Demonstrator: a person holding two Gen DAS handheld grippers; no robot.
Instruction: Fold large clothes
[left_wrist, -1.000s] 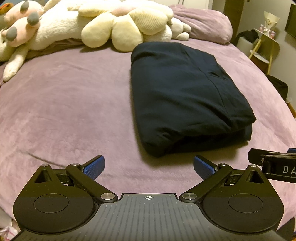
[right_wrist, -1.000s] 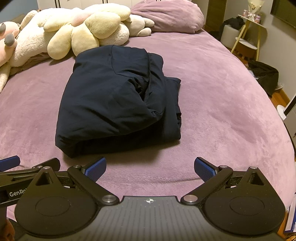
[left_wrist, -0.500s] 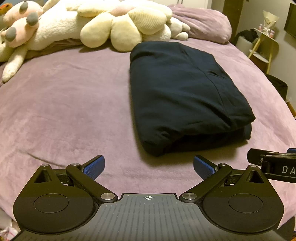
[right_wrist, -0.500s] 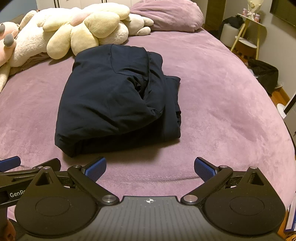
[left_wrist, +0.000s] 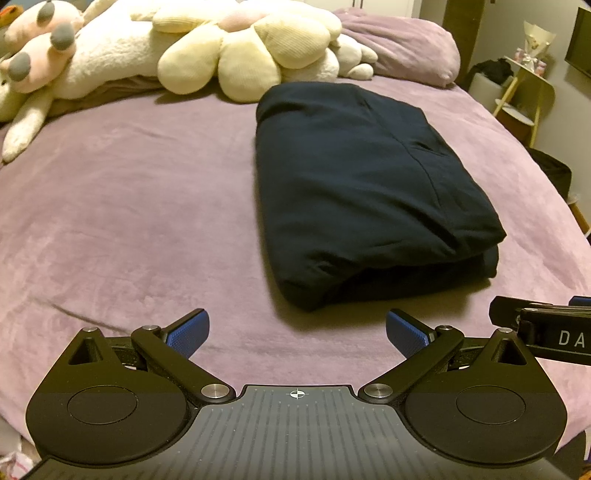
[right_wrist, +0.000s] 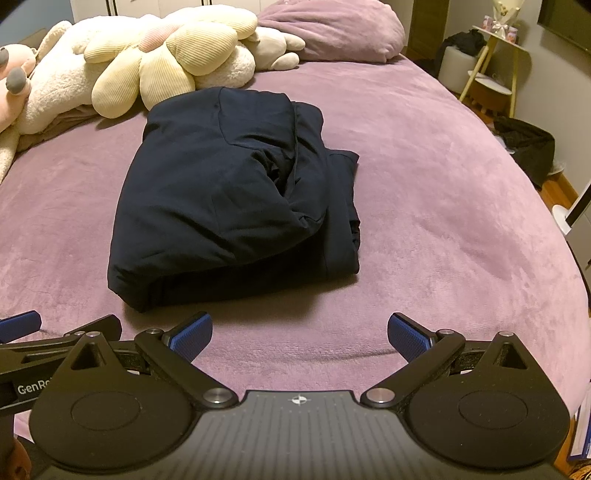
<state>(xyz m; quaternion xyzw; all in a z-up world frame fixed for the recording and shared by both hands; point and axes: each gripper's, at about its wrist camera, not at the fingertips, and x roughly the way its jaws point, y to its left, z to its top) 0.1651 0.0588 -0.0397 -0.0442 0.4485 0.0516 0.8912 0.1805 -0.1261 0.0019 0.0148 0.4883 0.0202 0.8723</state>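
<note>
A dark navy garment (left_wrist: 362, 192) lies folded into a thick rectangular bundle at the middle of a purple-covered bed (left_wrist: 129, 206), its stacked layers showing along the near edge and one lower layer jutting out on its right side in the right wrist view. By the look of it the folding is complete or nearly so. The left gripper (left_wrist: 297, 334) hangs short of the bundle, its jaws spread wide and holding nothing, the garment at about 1 o'clock from it. The right gripper (right_wrist: 300, 335) sits just beside it, likewise spread and empty, the bundle at about 11 o'clock. Both stand clear of the cloth, probably so the fold rests undisturbed. Plush toys (right_wrist: 159, 62) and a purple pillow (right_wrist: 332, 33) line the head of the bed at 12 o'clock, just beyond the bundle.
</note>
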